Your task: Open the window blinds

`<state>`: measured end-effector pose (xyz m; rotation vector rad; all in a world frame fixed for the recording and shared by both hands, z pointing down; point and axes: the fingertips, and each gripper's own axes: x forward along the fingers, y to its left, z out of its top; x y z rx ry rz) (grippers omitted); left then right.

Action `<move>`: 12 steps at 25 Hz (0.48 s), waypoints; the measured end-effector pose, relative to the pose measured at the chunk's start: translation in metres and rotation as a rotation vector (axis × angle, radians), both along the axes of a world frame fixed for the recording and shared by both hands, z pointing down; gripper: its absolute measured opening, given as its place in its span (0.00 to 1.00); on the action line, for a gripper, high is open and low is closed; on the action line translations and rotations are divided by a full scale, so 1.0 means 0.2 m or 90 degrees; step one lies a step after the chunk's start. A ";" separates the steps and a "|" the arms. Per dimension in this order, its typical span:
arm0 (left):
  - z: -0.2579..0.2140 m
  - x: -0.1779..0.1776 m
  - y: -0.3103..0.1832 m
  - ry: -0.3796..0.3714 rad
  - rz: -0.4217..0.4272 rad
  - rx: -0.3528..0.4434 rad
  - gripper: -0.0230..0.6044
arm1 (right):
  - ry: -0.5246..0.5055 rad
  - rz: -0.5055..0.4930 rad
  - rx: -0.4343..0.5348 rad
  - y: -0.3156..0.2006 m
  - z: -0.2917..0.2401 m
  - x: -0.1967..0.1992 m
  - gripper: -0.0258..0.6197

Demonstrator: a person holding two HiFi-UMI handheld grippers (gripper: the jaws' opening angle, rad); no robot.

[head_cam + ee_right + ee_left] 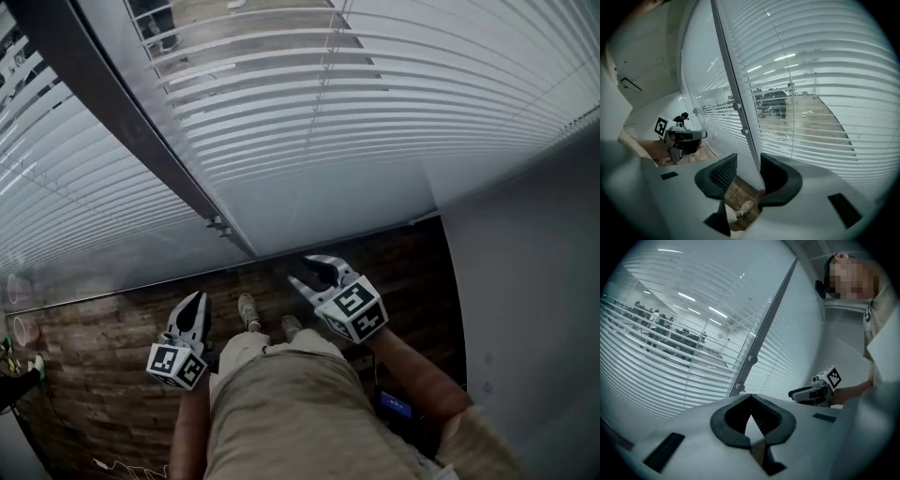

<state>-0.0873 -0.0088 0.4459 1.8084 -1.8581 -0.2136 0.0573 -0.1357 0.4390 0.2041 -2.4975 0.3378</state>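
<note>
two grippers hung near the window blinds (pixel 375 112), neither touching them. the left gripper (pixel 194 302) had its jaws pressed together on nothing. the right gripper (pixel 311 270), nearer the blinds, held its jaws apart and empty. the blinds hung lowered ahead of both, a room showing between the slats, with a dark frame post (pixel 131 122) splitting them.

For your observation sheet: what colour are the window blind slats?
White slats, clearest in the right gripper view.
</note>
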 end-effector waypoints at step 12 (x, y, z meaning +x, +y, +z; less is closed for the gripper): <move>0.03 0.05 0.08 -0.005 -0.060 -0.017 0.06 | -0.129 0.031 0.105 0.05 -0.27 -0.27 0.29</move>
